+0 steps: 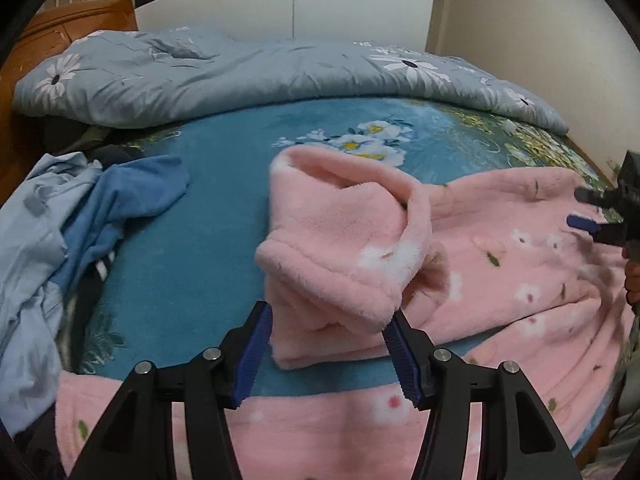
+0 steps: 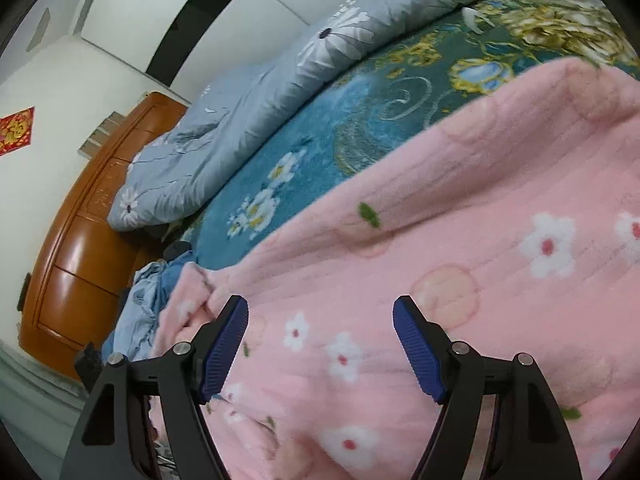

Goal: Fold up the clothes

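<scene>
Teal floral bed [image 1: 192,240] carried a pink fleece garment [image 1: 500,248]; left gripper [image 1: 328,354] spread around its folded sleeve [image 1: 340,240], right gripper [image 2: 320,346] spread, empty.

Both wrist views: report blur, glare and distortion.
Left wrist view: heavy fisheye bend bows the bed; the pink fleece garment is motion-smeared, and the right claw is soft at the rim. Right wrist view: tilted frame, garment streaked with blur, and glare on the wooden headboard.
</scene>
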